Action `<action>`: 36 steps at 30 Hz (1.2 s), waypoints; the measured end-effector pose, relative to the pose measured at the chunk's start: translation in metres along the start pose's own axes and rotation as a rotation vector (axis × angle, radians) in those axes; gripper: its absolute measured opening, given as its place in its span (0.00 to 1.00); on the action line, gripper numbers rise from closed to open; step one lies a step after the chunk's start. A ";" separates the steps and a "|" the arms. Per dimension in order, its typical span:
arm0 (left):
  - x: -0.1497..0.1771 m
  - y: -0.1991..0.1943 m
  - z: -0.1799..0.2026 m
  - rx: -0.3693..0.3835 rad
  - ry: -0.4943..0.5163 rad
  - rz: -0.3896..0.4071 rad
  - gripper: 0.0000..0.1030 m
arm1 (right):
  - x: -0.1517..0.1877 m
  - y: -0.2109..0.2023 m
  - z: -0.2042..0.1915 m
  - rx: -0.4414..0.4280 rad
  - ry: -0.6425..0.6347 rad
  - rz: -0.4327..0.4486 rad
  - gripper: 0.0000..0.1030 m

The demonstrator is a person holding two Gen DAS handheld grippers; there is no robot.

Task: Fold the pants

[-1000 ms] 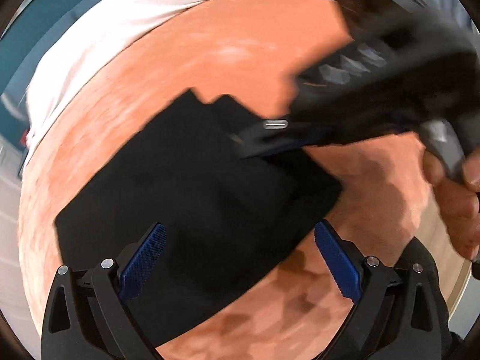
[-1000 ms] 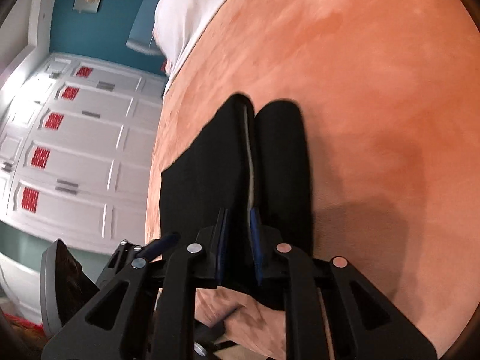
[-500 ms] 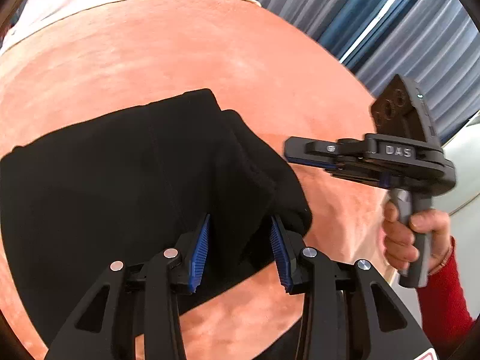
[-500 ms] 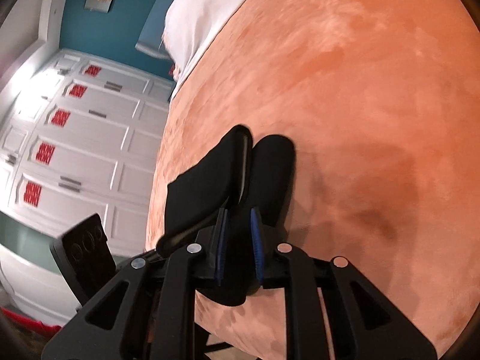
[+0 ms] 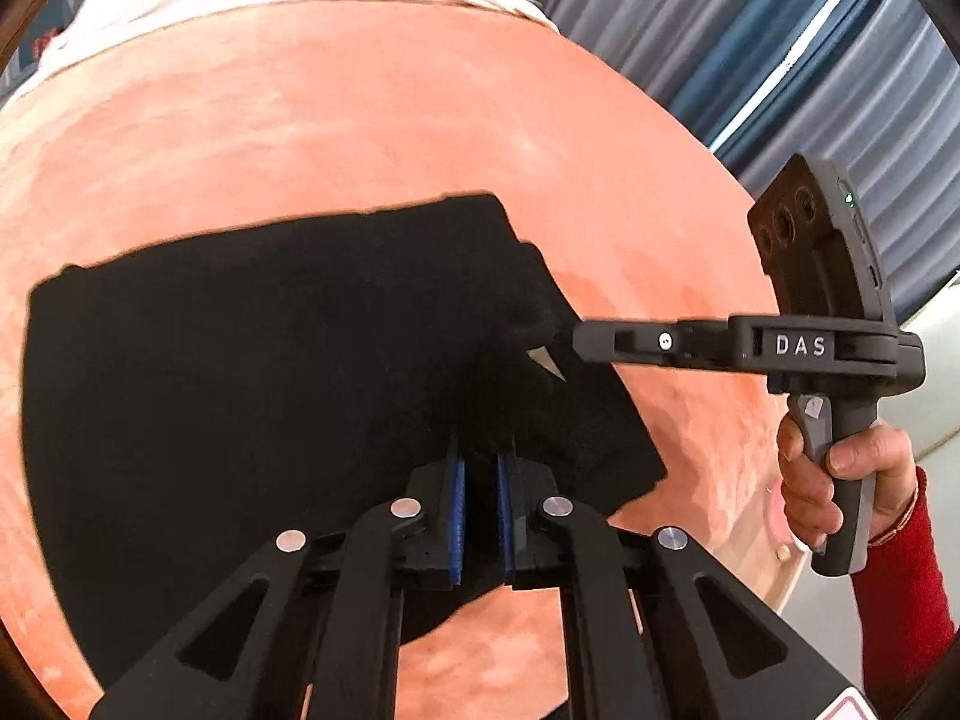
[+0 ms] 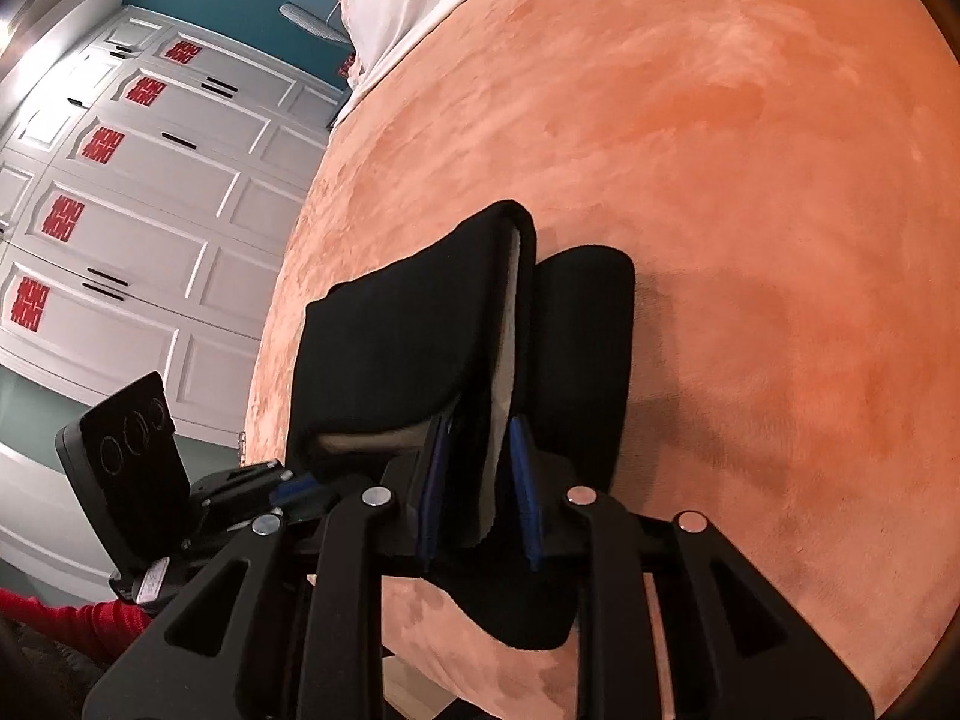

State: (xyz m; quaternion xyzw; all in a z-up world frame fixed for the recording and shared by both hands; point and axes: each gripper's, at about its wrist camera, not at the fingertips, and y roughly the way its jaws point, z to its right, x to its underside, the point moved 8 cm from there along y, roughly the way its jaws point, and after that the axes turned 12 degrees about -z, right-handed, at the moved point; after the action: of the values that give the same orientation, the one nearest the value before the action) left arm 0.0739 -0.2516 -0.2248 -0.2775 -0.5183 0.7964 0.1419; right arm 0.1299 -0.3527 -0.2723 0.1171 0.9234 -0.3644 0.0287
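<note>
Pants (image 5: 270, 372), black, lie spread on our orange blanket (image 5: 360, 120), their near edge lifted. Our left gripper (image 5: 480, 480) is clenched on the fabric at that near edge. Further right, our right gripper (image 6: 480, 480) pinches a raised fold of the same pants, a pale inner lining (image 6: 510, 324) showing. White wardrobe doors (image 6: 138, 192) stand beyond the bed.

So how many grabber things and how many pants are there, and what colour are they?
Black grippers: 2, the left gripper and the right gripper
Black pants: 1
Orange blanket underneath: 1
Total: 4
</note>
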 end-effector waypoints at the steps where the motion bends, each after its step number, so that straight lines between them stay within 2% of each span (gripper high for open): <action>1: 0.001 -0.004 -0.001 -0.010 -0.002 0.014 0.06 | 0.000 0.003 -0.001 -0.001 -0.006 -0.012 0.21; 4: 0.000 -0.014 -0.002 -0.001 -0.013 0.038 0.06 | -0.002 0.016 -0.008 -0.023 -0.022 -0.065 0.21; 5: 0.001 -0.017 -0.002 -0.001 -0.014 0.043 0.06 | -0.005 0.021 -0.010 -0.025 -0.023 -0.080 0.24; 6: 0.001 -0.022 -0.002 0.000 -0.013 0.049 0.06 | -0.008 0.026 -0.010 -0.022 -0.021 -0.089 0.31; 7: 0.004 -0.028 -0.001 0.001 -0.010 0.053 0.06 | -0.011 0.029 -0.010 -0.030 -0.013 -0.094 0.32; 9: 0.008 -0.033 -0.005 -0.002 -0.004 0.064 0.06 | -0.019 0.035 -0.011 -0.084 0.013 -0.107 0.37; 12: 0.009 -0.037 -0.008 -0.001 -0.001 0.067 0.06 | -0.029 0.037 -0.006 -0.140 0.053 -0.111 0.37; 16: 0.008 -0.033 -0.006 -0.006 0.008 0.066 0.06 | -0.037 0.035 0.000 -0.164 0.080 -0.114 0.36; 20: 0.010 -0.032 -0.001 -0.007 0.029 0.064 0.06 | -0.033 0.052 -0.014 -0.168 0.044 -0.193 0.37; 23: 0.006 -0.017 0.009 -0.058 0.101 0.047 0.06 | -0.032 0.068 -0.020 -0.120 0.019 -0.225 0.37; 24: 0.007 -0.013 0.013 -0.079 0.123 0.040 0.06 | -0.033 0.070 -0.023 -0.110 0.013 -0.219 0.36; 25: 0.006 -0.010 0.016 -0.088 0.134 0.034 0.06 | -0.033 0.070 -0.027 -0.087 -0.005 -0.207 0.29; 26: 0.005 -0.011 0.019 -0.079 0.133 0.030 0.06 | -0.033 0.065 -0.030 -0.053 -0.019 -0.187 0.08; 28: -0.001 -0.024 0.034 -0.049 0.153 0.057 0.07 | -0.031 0.042 -0.041 -0.066 -0.033 -0.137 0.07; 30: -0.004 -0.041 0.052 -0.012 0.186 0.097 0.14 | -0.025 0.002 -0.051 -0.061 -0.072 -0.069 0.07; 31: -0.004 -0.044 0.058 -0.001 0.195 0.103 0.14 | -0.022 -0.011 -0.049 -0.073 -0.069 -0.050 0.07; 32: -0.004 -0.042 0.061 0.000 0.201 0.101 0.14 | -0.018 -0.018 -0.039 -0.066 -0.062 -0.040 0.07; 34: 0.001 -0.020 0.058 -0.027 0.188 0.058 0.14 | -0.007 0.009 0.018 0.067 0.036 -0.111 0.08; 35: 0.005 -0.008 0.051 -0.054 0.164 0.020 0.14 | 0.000 0.023 0.037 0.041 0.097 -0.133 0.07; 36: 0.006 -0.007 0.046 -0.063 0.144 0.012 0.14 | 0.000 0.020 0.043 -0.064 0.149 -0.077 0.07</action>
State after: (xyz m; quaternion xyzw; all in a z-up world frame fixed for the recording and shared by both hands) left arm 0.0416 -0.2800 -0.2063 -0.3416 -0.5298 0.7585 0.1653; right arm 0.1335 -0.3678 -0.3168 0.1073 0.9380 -0.3258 -0.0504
